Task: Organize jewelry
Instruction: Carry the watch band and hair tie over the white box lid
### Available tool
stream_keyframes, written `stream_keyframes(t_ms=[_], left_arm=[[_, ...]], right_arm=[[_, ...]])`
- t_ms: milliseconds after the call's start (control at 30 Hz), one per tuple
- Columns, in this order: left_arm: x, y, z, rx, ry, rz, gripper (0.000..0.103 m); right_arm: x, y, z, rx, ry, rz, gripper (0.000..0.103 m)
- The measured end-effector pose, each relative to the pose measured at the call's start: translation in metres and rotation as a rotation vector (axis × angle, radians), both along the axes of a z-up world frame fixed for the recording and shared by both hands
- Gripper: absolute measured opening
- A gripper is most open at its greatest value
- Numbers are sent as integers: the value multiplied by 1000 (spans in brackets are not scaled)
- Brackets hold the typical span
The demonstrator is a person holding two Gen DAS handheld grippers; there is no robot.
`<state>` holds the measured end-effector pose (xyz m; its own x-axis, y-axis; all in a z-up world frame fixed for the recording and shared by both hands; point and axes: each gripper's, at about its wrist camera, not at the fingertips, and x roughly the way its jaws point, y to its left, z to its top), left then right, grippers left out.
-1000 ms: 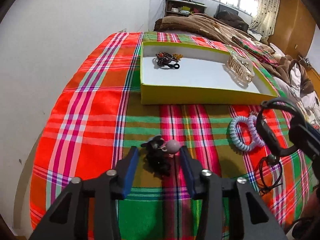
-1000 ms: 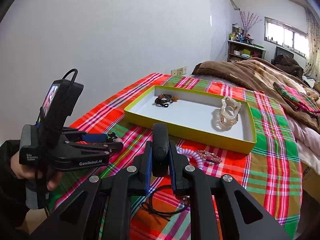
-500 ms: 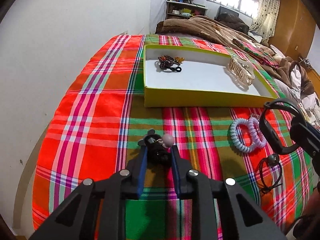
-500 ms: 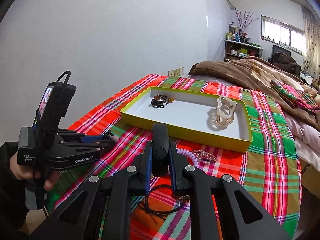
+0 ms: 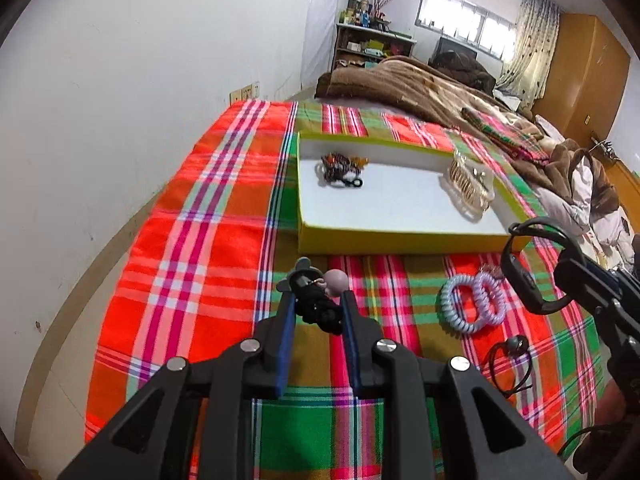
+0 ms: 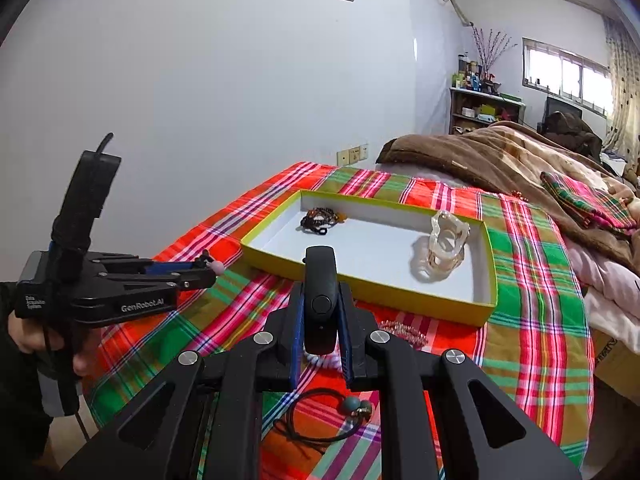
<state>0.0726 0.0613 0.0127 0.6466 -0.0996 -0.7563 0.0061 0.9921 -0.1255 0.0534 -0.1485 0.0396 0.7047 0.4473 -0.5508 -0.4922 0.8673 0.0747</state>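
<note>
Two grippers loaded | left gripper (image 5: 318, 312) clamped on black hair tie (image 5: 320, 308), lifted for yellow tray (image 5: 400, 238) at 12 o'clock | right gripper (image 6: 319, 332) clamped on black wristband (image 6: 320, 300), poised likewise

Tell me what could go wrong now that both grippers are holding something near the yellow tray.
The black hair tie is bunched loosely in the left gripper, so a strand may slip out or snag. The right gripper pinches only the black wristband's middle, so it could twist free. Either drop might hit the clear hair claw in the tray.
</note>
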Motion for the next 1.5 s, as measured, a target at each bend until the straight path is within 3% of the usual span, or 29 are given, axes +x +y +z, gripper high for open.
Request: stream_keyframes(t_ms=[333, 533, 900, 1100, 1500], left_arm=[[20, 5, 20, -34, -47, -1, 23], [43, 3, 23, -57, -54, -13, 23], [86, -9, 10, -93, -23, -28, 23], [102, -14, 0, -93, -2, -27, 23], [119, -21, -20, -83, 38, -16, 24]], right_arm=[[34, -3, 20, 6, -13, 3, 15], [76, -3, 25, -4, 7, 0, 15], [149, 9, 1, -49, 90, 19, 15], [177, 14, -13, -21, 160, 36, 15], [203, 29, -33, -47, 202, 44, 15]])
